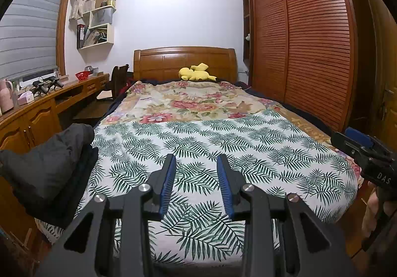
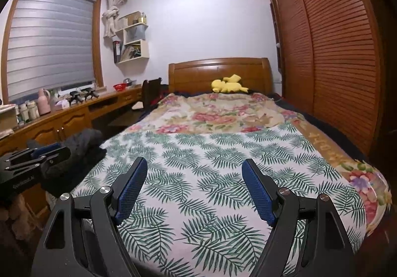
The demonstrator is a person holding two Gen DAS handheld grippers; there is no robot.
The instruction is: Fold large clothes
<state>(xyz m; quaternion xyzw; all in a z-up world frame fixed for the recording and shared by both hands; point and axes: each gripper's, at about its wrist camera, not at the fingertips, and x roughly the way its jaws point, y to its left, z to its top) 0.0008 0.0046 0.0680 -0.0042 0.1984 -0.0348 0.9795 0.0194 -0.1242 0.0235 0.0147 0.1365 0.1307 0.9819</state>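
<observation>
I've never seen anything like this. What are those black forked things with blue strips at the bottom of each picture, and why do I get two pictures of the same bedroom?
They are hand-held grabbing tools, one in each of a person's hands, each carrying a wide-angle camera that looks forward along its jaws. One picture comes from the left gripper, the other from the right gripper, so you see one room from two nearby spots. Each camera also catches the other tool at the picture's edge.

Both point across a bed covered by a palm-leaf sheet, with a floral quilt beyond it and a yellow plush toy by the headboard. A dark garment lies bunched at the bed's left edge.

Nothing is held: both pairs of jaws stand apart with only air between them, the right pair wider.
</observation>
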